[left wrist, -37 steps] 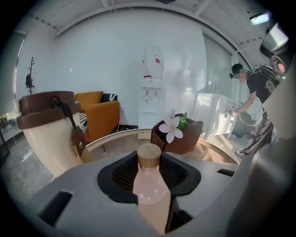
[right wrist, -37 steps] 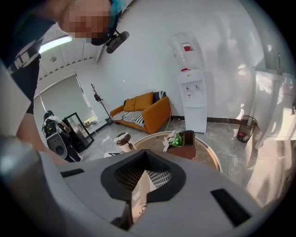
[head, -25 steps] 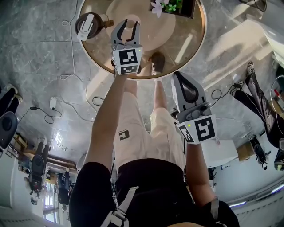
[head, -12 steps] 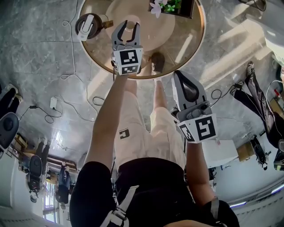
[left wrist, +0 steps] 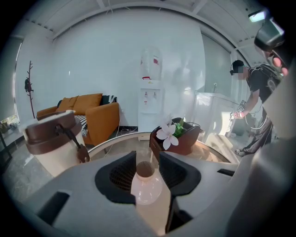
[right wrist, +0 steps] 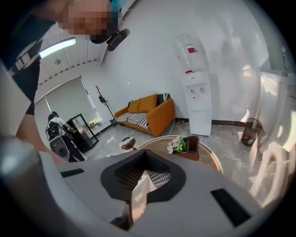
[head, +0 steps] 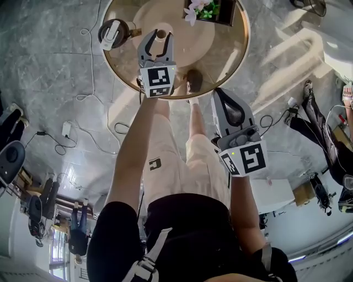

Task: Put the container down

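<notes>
A small pale pink bottle with a brown stopper [left wrist: 147, 185] stands upright between the jaws of my left gripper [left wrist: 147, 159]. Both jaws press its sides. From the head view, the left gripper [head: 159, 37] reaches over the near edge of the round glass table [head: 226, 55], and only the bottle's brown stopper [head: 160, 34] shows between its fingers. My right gripper [head: 220, 95] hangs lower, off the table and above the person's legs. Its jaws are shut with nothing in them, as the right gripper view [right wrist: 141, 178] confirms.
A white jug with a brown lid [head: 112, 32] sits at the table's left edge, close to the left gripper [left wrist: 53, 143]. A dark planter with a white flower [head: 210, 9] stands at the far side. Cables [head: 88, 82] trail over the marble floor.
The left gripper has moved a little further over the table with the bottle, and the whole view has shifted slightly. The right gripper stays where it was.
</notes>
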Available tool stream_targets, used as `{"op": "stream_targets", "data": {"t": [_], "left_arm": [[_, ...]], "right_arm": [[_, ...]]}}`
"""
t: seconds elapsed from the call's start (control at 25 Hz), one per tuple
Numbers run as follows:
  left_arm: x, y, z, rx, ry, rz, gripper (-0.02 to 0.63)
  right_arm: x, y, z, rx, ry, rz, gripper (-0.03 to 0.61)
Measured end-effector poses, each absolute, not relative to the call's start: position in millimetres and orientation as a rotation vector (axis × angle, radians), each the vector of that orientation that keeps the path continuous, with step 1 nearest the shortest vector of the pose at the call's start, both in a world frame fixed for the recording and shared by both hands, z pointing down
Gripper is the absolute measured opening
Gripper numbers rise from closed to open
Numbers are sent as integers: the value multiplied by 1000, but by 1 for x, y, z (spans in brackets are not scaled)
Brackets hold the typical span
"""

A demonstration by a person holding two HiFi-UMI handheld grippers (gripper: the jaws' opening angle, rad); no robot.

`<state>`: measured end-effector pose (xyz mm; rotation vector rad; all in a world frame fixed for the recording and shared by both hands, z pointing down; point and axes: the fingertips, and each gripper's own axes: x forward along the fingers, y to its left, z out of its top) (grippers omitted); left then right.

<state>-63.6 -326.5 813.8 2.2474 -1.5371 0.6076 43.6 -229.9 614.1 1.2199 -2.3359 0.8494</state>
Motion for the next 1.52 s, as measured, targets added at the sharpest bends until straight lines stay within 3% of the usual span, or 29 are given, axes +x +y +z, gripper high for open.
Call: {"op": "stream_targets", "data": {"t": [0.88,1.52], "left_arm": [[-45,-261,617,2246,-1677,468,120],[-26,-186,490,2267,-1775,379,43]], "right_arm": [[79,-206,471,1152,-2509,567,3],[111,-179,400,1124,-2642,383,3]]}}
